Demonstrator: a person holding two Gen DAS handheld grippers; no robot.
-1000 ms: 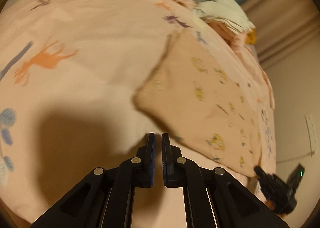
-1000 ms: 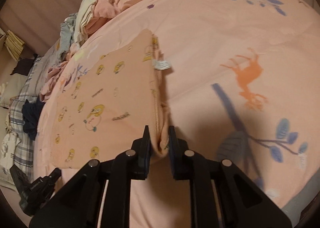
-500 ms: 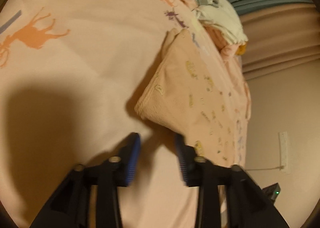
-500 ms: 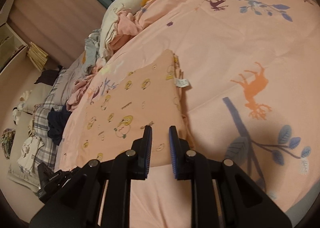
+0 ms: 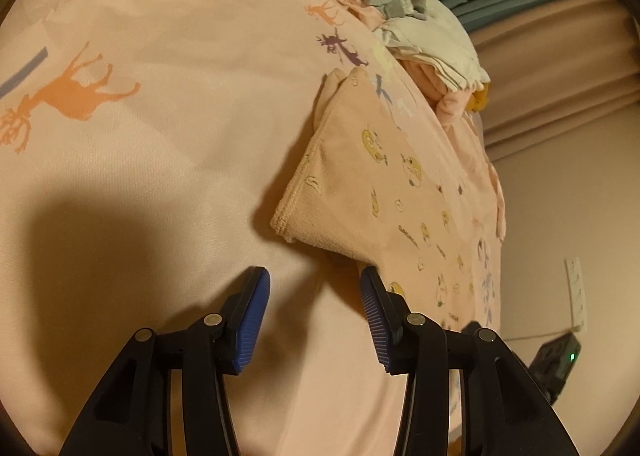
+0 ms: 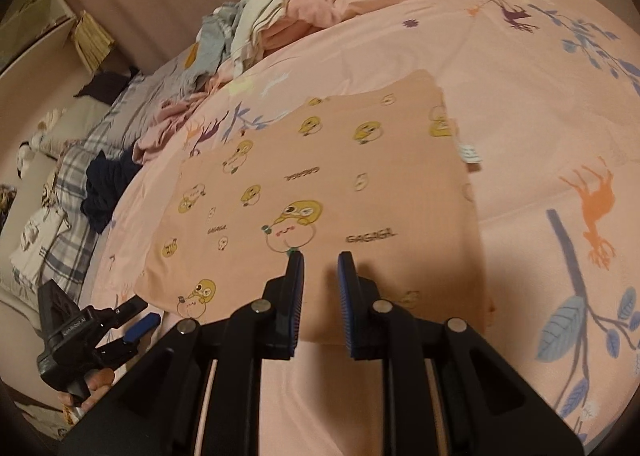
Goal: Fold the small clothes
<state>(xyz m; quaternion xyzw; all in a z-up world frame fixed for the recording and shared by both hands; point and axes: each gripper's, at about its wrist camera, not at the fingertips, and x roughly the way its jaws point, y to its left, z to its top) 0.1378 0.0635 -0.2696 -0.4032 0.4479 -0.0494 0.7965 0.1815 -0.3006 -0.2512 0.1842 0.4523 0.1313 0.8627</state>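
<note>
A peach garment with yellow cartoon prints lies folded flat on the pink bed cover. In the left wrist view the garment shows its folded corner ahead and to the right. My left gripper is open and empty just short of that corner, above the cover. My right gripper is open a little and empty, above the garment's near edge. The left gripper also shows in the right wrist view at the garment's left corner.
A heap of unfolded clothes lies at the far end of the bed, also in the left wrist view. Dark clothing and a plaid blanket lie left. Curtains hang behind.
Both grippers have let go of the garment and opened. The right one pulled back and up from the garment's edge; the left one opened wide and moved toward the corner.
</note>
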